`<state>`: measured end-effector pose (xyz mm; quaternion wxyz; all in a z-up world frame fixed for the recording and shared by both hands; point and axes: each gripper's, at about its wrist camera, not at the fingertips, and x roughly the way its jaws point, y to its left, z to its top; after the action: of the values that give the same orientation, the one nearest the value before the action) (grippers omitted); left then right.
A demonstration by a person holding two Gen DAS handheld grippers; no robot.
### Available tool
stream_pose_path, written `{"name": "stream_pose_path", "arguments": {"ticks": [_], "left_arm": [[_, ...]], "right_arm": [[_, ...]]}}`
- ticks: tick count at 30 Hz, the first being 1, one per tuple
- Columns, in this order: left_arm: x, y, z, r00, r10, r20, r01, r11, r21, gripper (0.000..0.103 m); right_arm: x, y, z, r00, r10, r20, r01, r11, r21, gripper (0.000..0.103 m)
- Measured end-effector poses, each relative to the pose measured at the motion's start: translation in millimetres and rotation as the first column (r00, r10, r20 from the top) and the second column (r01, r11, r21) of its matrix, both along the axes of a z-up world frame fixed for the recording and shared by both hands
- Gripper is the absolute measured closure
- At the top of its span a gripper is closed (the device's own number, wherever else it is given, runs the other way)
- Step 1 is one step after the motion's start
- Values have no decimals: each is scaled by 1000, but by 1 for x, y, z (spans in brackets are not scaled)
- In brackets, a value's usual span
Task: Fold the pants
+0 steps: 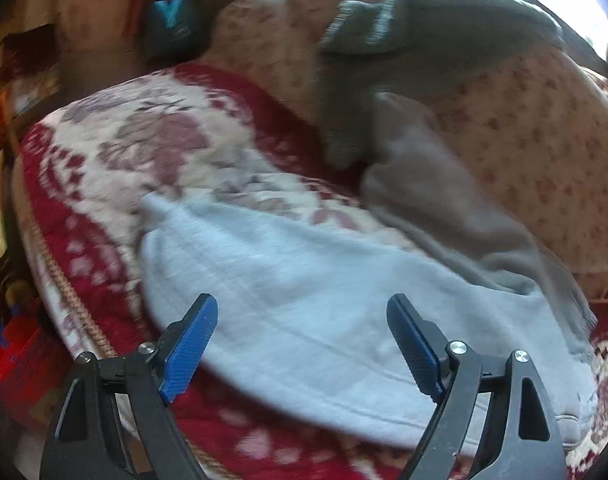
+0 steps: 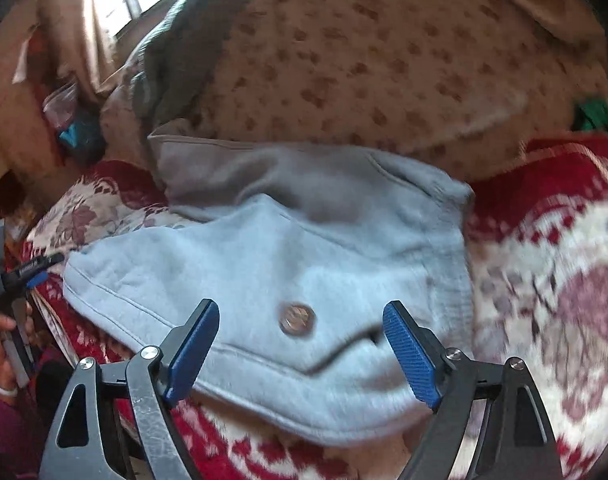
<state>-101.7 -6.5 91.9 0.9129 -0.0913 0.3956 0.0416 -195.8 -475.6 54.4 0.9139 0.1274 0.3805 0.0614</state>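
Note:
Light grey-blue pants [image 1: 304,300] lie folded over on a red and white patterned blanket [image 1: 116,152]. In the right wrist view the same pants [image 2: 264,264] show a round metal button [image 2: 297,317], a pocket seam and the waistband at the right. My left gripper [image 1: 302,344] hovers above the pants, open, blue pads wide apart with nothing between them. My right gripper [image 2: 300,350] is also open over the buttoned part, pads clear of the cloth. The left gripper [image 2: 24,276] shows at the left edge of the right wrist view, held by a hand [image 2: 0,344].
A tan flowered cushion [image 2: 384,60] rises behind the pants. Dark grey cloth [image 1: 424,32] is draped over it and runs down to the pants. A blue object [image 1: 170,16] sits at the back left. The blanket's braided edge [image 1: 76,312] drops off at the left.

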Motion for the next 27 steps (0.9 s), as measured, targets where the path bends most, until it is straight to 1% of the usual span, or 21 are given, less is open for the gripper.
{"name": "stream_pose_path", "arguments": {"ticks": [3,6,9,11,13,15,18,22,25,27], "left_arm": [[10,-24,1,998,-56,-1,55,998,-22,17],[22,-49,2,992,-124,10,124,992,-11,17],[33,-68,2,985,-174,8,174,985,-12,17],[44,-77,0,982,-190,3,190,982,-11,17],[53,-83,0,979,-202,7,202,979,-17,16],[60,-90,-2,978,-210,6,210,978,-19,16],[70,-99,-5,975,-223,3,223,975,-24,16],[80,-110,-10,972,-235,-5,235,972,-15,16],[89,-117,-13,970,-244,-11,244,970,-11,16],[92,-120,-14,968,-251,-11,251,968,-10,16]], "right_arm": [[17,11,4,998,55,35,-53,998,-45,15],[38,14,10,992,101,70,-94,991,-96,15],[61,8,12,988,123,89,-113,987,-112,15],[77,3,12,987,132,89,-122,986,-110,15],[91,0,10,990,123,74,-113,985,-132,13],[103,-3,8,992,109,63,-97,981,-170,12],[116,-5,4,995,86,41,-76,977,-200,12],[128,-10,0,998,56,23,-51,981,-186,12],[139,-14,-2,999,48,18,-45,988,-147,12],[143,-14,-2,999,47,19,-44,988,-149,11]]}}
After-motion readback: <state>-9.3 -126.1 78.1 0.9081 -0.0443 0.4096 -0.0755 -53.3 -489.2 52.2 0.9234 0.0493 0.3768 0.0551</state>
